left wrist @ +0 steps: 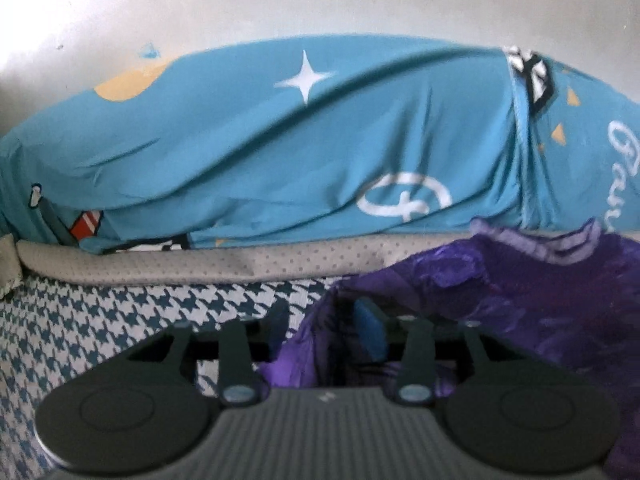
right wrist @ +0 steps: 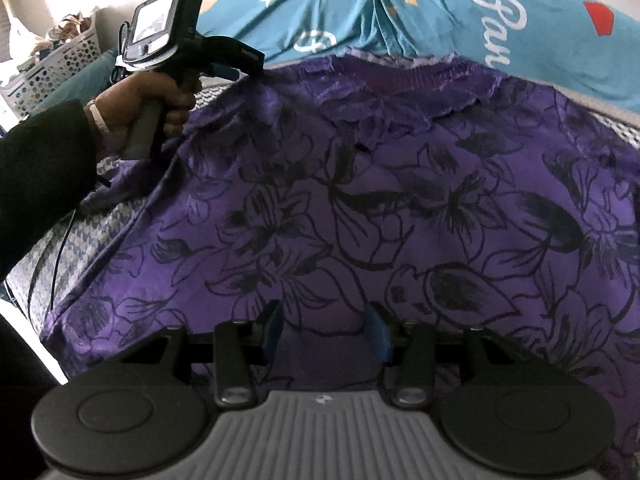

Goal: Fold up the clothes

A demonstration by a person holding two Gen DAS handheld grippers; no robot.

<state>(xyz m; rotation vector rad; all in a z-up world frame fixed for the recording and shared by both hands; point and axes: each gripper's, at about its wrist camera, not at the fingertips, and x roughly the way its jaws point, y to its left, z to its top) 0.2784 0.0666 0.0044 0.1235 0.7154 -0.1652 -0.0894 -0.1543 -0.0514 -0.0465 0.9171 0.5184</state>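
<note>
1. Purple floral garment (right wrist: 400,208): spread flat on the houndstooth bed cover (left wrist: 120,312), collar end toward the blue printed pillow (left wrist: 280,140).
2. Left tool (left wrist: 326,328): at the garment's left edge, purple cloth bunched between its 2 fingers; closed on that cloth. A hand (right wrist: 136,108) grips its handle.
3. Right tool (right wrist: 326,332): over the garment's near end, fingers parted wide, nothing between them.
4. White perforated basket (right wrist: 60,64): beyond the garment's left side.

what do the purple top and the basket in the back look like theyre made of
Purple top: thin woven fabric with a slight satin sheen, going by the soft folds and glossy ruffled edge; possibly polyester or a silky blend. Basket: likely rigid white plastic, given its regular grid of punched holes, though it is small and blurred.
</note>
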